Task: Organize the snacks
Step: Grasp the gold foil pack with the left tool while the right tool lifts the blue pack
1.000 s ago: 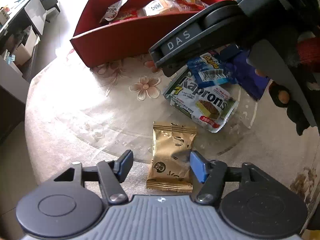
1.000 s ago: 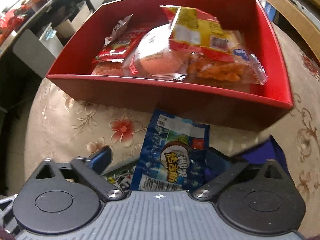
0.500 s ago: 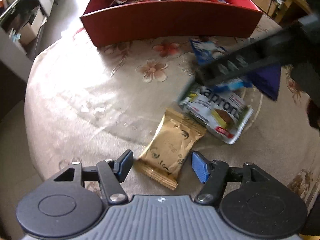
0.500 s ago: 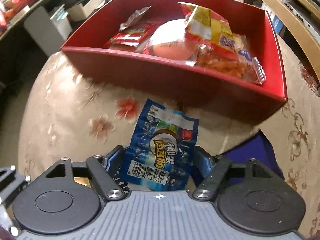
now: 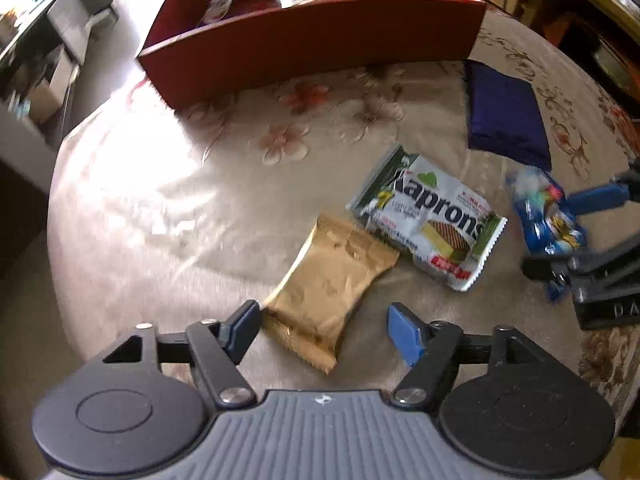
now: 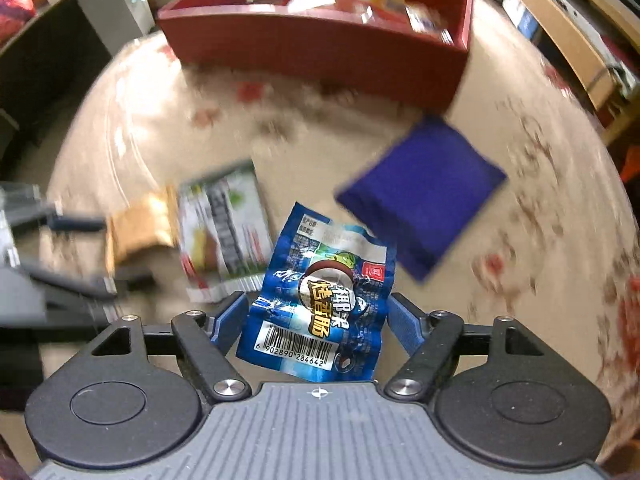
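A gold snack packet (image 5: 332, 292) lies slanted on the floral tablecloth between the fingers of my left gripper (image 5: 322, 330), whose jaws are opening; the right pad stands clear of it. My right gripper (image 6: 318, 320) is shut on a blue snack packet (image 6: 320, 296) and holds it above the cloth. In the left wrist view that blue packet (image 5: 544, 216) and the right gripper (image 5: 560, 236) show at the right edge. A green-and-white Kaprons wafer packet (image 5: 428, 220) lies beside the gold one. The red box (image 5: 304, 40) with several snacks stands at the back.
A dark blue pouch (image 5: 504, 116) lies on the cloth near the box's right corner. The round table's edge (image 5: 56, 208) curves down the left side, with grey furniture and boxes beyond. A wooden shelf (image 6: 560, 12) runs along the right.
The right jaws closed on the blue packet and carried it away from the red box toward the table's right. The left jaws have widened around the gold packet.
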`<state>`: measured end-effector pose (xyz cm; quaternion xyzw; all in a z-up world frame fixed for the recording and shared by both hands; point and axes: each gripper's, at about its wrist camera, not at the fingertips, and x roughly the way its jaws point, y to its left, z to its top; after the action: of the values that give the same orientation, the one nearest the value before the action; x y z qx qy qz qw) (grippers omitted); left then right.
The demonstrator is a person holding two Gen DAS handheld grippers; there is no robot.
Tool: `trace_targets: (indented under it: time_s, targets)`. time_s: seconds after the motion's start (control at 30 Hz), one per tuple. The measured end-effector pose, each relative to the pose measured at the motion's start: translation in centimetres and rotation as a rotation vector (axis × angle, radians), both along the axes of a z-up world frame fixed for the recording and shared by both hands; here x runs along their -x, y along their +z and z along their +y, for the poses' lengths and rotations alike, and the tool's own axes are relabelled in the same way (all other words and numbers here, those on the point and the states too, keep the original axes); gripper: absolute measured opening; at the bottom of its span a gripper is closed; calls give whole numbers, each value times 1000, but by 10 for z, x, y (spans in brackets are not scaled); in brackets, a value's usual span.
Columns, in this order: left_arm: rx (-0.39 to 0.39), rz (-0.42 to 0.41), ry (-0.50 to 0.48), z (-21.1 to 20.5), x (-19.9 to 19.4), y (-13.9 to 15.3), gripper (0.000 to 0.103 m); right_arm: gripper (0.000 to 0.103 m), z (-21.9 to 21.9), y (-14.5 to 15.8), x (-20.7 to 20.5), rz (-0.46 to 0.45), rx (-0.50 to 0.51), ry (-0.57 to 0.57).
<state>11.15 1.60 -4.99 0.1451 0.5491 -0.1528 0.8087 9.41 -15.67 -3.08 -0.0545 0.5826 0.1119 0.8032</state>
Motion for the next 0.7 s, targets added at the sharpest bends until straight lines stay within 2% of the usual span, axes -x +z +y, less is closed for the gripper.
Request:
trace_targets:
  time_s: [0.03,0.1,0.17,0.2,0.23,0.33,0.43,0.5,0.7]
  targets:
    - [-8,-12,-23,-2,-1,0,74,81,-3,-3,2,9,9,-2]
    - [-35,-42,-77,-7,-1,-1,80,91,-3,-7,3,6,-7,6]
    - [-70,-76,-111,-9,0,-3,94,96,-4,-10,3,-2,-14,7]
    - [-79,-86,-113,-8,-1,-4,98,102,-3,-12,3,0,-17,20]
    - [-77,-82,-106,-6,-4,-6,103,103,-3,-14,4,-3,-15,25]
    - [-26,-34,-67,4,-13,-10,103,103,11,-19,7,-44,61,58]
    - [16,-10,-48,11,-16,-12,103,103,3,-19,4,-47,19,26]
    - [29,-5,-53,12,-18,-13,103,103,3,-21,5,-69,29,16]
    - [30,-3,-62,12,-18,-13,103,103,3,-20,4,-89,31,-14]
